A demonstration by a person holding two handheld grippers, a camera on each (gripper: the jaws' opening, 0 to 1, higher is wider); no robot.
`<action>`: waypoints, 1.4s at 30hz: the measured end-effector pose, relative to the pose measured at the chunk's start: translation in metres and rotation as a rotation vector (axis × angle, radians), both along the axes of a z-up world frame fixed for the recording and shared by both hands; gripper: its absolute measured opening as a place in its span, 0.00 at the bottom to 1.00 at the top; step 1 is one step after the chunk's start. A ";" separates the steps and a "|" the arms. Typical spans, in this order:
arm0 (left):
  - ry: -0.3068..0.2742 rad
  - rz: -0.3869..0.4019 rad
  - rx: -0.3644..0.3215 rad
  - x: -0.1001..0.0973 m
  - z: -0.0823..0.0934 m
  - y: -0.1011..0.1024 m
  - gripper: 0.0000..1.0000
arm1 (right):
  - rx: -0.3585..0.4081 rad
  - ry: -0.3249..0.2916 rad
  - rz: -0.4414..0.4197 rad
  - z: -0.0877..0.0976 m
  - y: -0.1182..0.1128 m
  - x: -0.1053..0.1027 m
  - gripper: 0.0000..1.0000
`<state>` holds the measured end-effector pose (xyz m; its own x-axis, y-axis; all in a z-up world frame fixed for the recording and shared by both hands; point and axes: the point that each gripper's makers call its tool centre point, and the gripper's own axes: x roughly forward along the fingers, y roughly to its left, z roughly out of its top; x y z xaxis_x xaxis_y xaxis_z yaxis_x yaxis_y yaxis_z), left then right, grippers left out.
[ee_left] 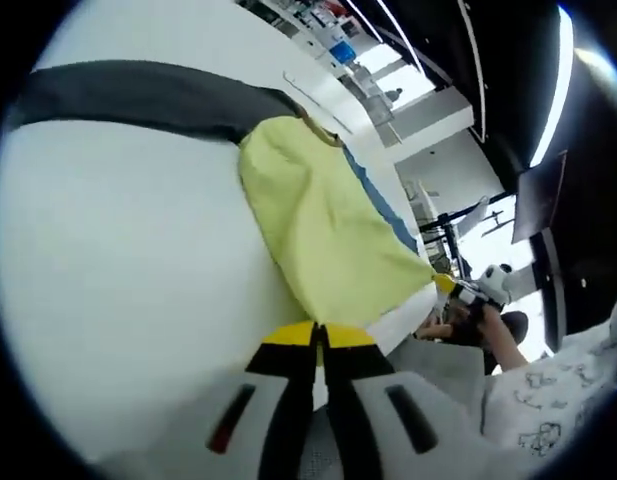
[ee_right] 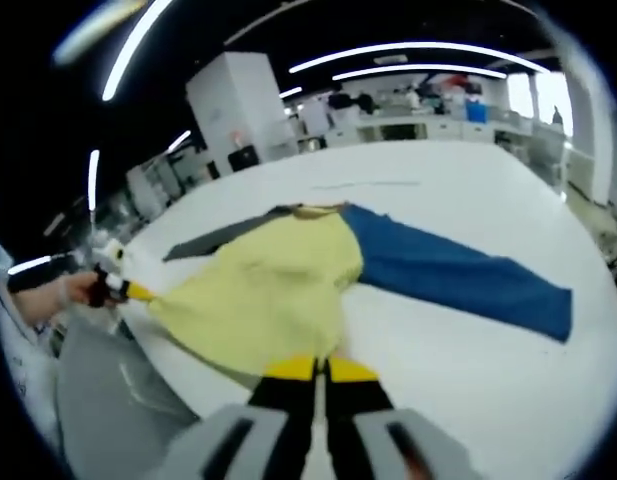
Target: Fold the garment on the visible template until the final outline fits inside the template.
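Jaws of the left gripper (ee_left: 319, 337) are pinching the near hem of the garment (ee_left: 323, 225), closed together at 6 o'clock. Right gripper (ee_right: 316, 371) is likewise clamping the yellow hem. Beyond, the garment (ee_right: 288, 280) is lying on the white bench (ee_right: 468, 350), its blue sleeve (ee_right: 458, 275) stretching toward 3 o'clock, a grey sleeve (ee_right: 223, 238) toward 10.

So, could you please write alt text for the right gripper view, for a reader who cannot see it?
A garment, yellow in the body with a long blue section, lies spread on a white table. The right tool, yellow-tipped with its jaws closed together, meets the garment's near edge, and the left tool, held in a person's hand, meets its left corner.
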<state>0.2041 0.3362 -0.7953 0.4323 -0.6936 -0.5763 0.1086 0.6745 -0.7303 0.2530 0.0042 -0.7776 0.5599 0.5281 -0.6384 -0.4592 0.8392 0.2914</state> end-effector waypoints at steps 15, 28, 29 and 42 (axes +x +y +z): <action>0.094 -0.063 0.172 -0.025 -0.027 0.029 0.00 | 0.022 0.385 0.097 -0.053 0.013 -0.069 0.00; 0.139 -0.082 0.220 -0.041 -0.037 0.033 0.00 | -0.075 0.428 0.160 -0.069 0.017 -0.081 0.00; 0.138 -0.080 0.220 -0.041 -0.038 0.033 0.00 | -0.077 0.423 0.159 -0.069 0.016 -0.082 0.00; 0.100 -0.096 0.242 -0.043 -0.041 0.032 0.00 | -0.079 0.389 0.175 -0.071 0.015 -0.082 0.00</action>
<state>0.1612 0.3678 -0.8360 0.3040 -0.5653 -0.7668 0.1155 0.8209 -0.5593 0.1705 0.0194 -0.8482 0.1761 0.5348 -0.8265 -0.4649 0.7852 0.4090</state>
